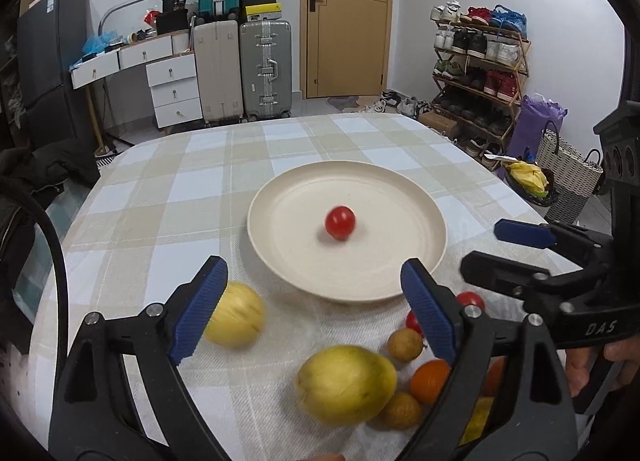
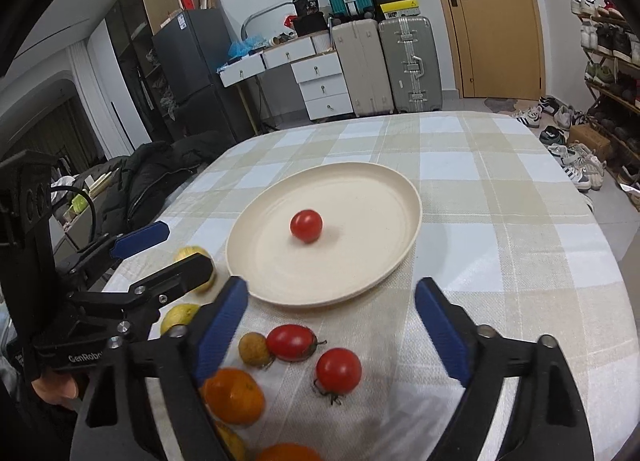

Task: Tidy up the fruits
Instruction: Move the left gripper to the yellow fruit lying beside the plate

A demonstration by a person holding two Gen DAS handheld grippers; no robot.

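Note:
A cream plate (image 1: 304,277) (image 2: 360,273) lies mid-table with one cherry tomato (image 1: 340,222) (image 2: 306,225) on it. In front of it lie loose fruits: two yellow fruits (image 1: 238,315) (image 1: 346,383), brown longans (image 1: 405,345) (image 2: 254,348), oranges (image 1: 430,380) (image 2: 234,396) and two more tomatoes (image 2: 291,342) (image 2: 338,371). My left gripper (image 1: 316,311) is open and empty over the yellow fruits. My right gripper (image 2: 332,327) is open and empty above the tomatoes; it also shows at the right of the left wrist view (image 1: 500,249).
The table has a checked cloth (image 2: 500,221). A dark coat lies on a chair at the left (image 2: 160,177). Suitcases, drawers, a shoe rack (image 1: 480,73) and a woven basket (image 1: 568,177) stand beyond the table.

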